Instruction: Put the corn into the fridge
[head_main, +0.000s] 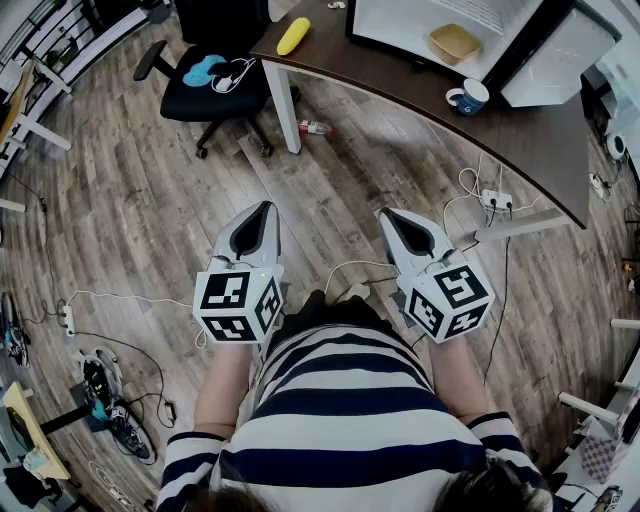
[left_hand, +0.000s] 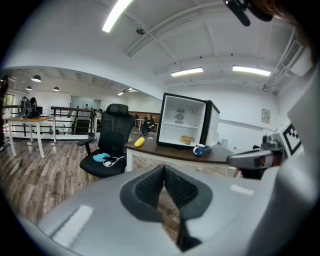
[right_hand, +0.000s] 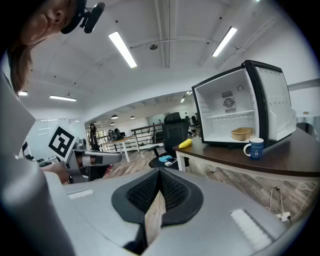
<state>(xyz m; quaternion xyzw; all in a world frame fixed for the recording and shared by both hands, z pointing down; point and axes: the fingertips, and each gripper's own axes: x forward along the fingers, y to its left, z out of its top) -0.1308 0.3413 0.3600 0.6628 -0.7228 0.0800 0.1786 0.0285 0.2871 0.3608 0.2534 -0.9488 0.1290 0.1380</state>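
Observation:
The yellow corn lies on the left end of a dark brown desk; it also shows as the corn and the corn in the two gripper views. A small fridge stands open on that desk with a tan bowl inside. My left gripper and right gripper are held side by side over the wood floor, well short of the desk. Both are shut with nothing between the pads.
A blue mug stands on the desk in front of the fridge. A black office chair sits left of the desk, near the corn. A bottle lies by the white desk leg. Cables and a power strip lie under the desk's right part.

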